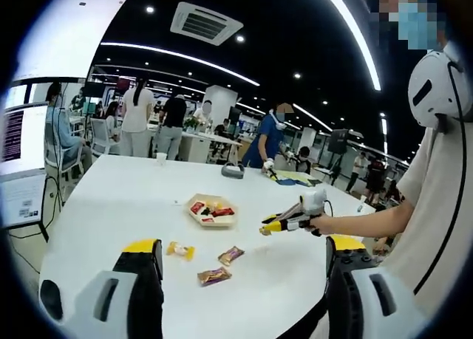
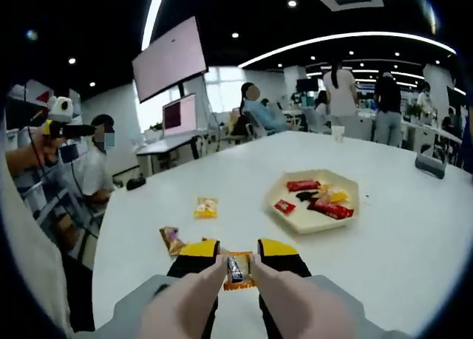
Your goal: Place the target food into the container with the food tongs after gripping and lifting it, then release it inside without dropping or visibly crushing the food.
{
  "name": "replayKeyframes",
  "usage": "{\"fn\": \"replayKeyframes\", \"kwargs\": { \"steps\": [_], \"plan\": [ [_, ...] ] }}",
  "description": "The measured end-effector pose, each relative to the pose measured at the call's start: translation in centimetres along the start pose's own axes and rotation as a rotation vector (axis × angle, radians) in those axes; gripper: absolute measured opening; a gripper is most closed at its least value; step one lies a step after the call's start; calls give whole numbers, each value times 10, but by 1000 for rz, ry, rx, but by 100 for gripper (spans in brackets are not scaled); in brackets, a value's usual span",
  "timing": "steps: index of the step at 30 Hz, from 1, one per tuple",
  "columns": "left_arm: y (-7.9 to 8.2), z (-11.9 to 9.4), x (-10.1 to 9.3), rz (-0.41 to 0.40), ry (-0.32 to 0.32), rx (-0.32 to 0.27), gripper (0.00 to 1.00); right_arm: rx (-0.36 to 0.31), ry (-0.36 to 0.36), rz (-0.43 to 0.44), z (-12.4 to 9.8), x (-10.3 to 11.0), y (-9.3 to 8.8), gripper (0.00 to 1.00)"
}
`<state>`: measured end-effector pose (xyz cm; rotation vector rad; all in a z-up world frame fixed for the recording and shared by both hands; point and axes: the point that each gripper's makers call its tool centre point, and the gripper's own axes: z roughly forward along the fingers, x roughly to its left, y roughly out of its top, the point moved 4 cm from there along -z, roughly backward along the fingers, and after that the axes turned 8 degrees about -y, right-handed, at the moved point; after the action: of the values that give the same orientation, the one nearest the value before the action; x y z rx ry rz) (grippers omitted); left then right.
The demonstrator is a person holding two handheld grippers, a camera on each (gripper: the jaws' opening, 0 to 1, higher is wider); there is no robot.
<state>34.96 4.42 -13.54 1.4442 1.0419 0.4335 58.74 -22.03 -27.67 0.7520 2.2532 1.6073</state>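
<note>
Left gripper view, left to right. Left gripper (image 1: 240, 261): black jaws with yellow tips rise from the bottom, set wide apart, nothing between them, held above the round white table (image 1: 111, 206). Three wrapped snacks lie loose on the table between the jaws: a yellow-orange packet (image 1: 180, 250) just beside the left jaw tip, a brown-purple packet (image 1: 213, 276) nearest the camera, and another brown packet (image 1: 231, 255) a little beyond it. Further back sits a shallow beige hexagonal tray (image 1: 214, 219), holding several red and dark wrapped snacks. To its right, the other gripper comes in, yellow-tipped, held in a hand (image 1: 323, 222) above the table; its jaw state is hard to tell from here. People stand and sit around desks behind the table.

Right gripper view, left to right. A hand at far left holds a gripper up high, well away from the table. On the table, a brown packet (image 2: 172, 240) lies left of the jaws; a yellow packet (image 2: 206, 207) lies further back. Right gripper (image 2: 237, 265): jaws closed in on an orange-brown wrapped snack bar (image 2: 236, 271), pinched between the yellow tips, low at the table surface; contact with the table cannot be told. The beige tray (image 2: 295, 219) sits to the right and beyond, well apart from the held bar. A white cup (image 2: 338, 133) stands at the far edge.
</note>
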Motion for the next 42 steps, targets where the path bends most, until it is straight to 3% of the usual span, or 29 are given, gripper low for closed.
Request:
{"fn": "replayKeyframes", "kwargs": {
  "steps": [7,11,18,23,27,29,32,33,38,42],
  "plan": [
    [-4,2,3,-35,5,-12,92,-59,-20,-42,-8,-9,31,19],
    [-1,6,-1,-28,6,-17,91,-84,-32,-30,-6,-15,40,19],
    [-4,-4,-11,-20,11,8,92,-127,-46,-22,-5,-12,61,19],
    [-6,5,-8,-24,3,45,91,-175,-76,-17,-8,-22,80,19],
    [-1,15,-6,-4,-17,19,93,-191,-90,-13,-6,-34,87,19],
    [-1,22,1,-21,10,6,94,-188,-106,-42,-4,-37,89,19],
    [5,28,4,10,15,-25,89,-184,-96,-37,1,-37,91,19],
    [7,29,3,10,10,-25,86,-167,-102,-76,6,-38,90,19],
    [9,24,1,45,12,0,84,-182,-91,-70,16,-33,100,19],
    [13,3,-1,42,45,-40,85,-192,-87,-76,27,-30,110,19]
  ]
}}
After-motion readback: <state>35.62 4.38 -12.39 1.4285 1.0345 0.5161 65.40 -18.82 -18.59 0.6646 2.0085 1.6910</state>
